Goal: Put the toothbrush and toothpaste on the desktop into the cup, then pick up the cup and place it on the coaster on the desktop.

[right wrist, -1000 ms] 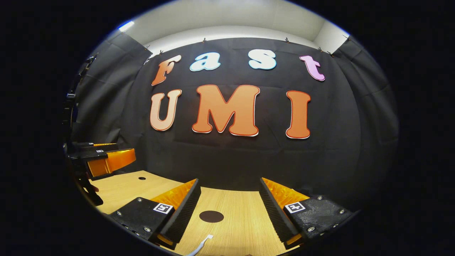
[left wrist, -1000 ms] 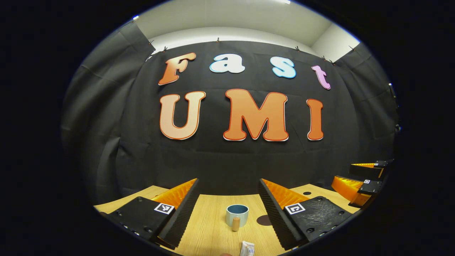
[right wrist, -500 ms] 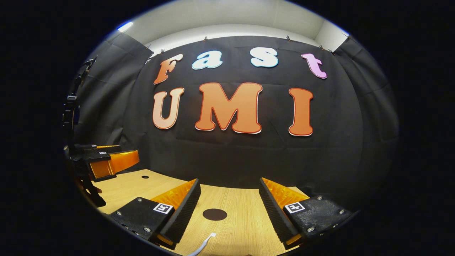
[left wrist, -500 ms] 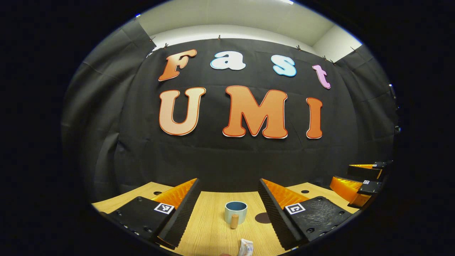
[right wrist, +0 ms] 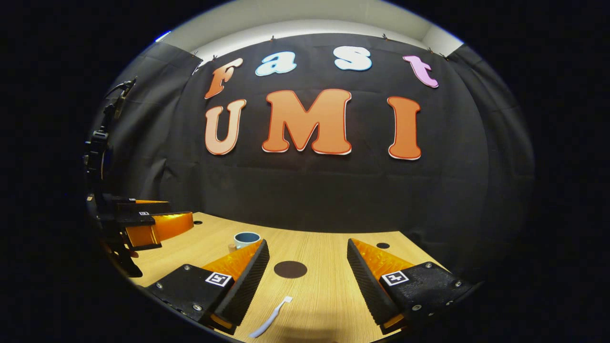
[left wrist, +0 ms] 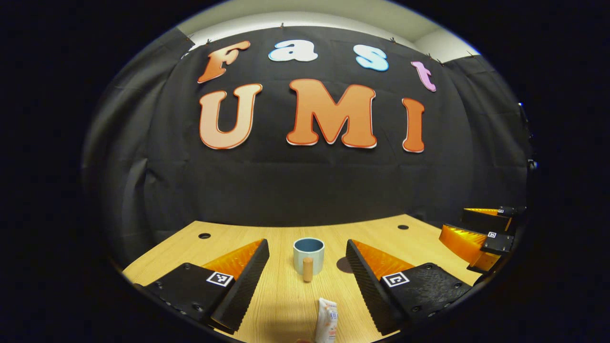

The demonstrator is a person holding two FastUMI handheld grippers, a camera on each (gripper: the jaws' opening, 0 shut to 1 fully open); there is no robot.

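In the left gripper view a pale blue cup with a wooden handle stands on the wooden desktop, ahead of my open left gripper. A white toothpaste tube lies nearer, low between the fingers. The dark round coaster peeks out right of the cup. In the right gripper view my right gripper is open, with the coaster ahead and a white toothbrush lying on the desktop close below. The cup stands farther left, and the left gripper hangs at the left edge.
Small round holes sit in the desktop near its far edge, one hole at the left and another hole at the right. The black cloth wall closes off the far side of the desk. The right gripper shows at the right edge of the left gripper view.
Both views have tilted down and drawn back a little, so more desktop shows. The cup now appears in the right gripper view. Both grippers stay open.
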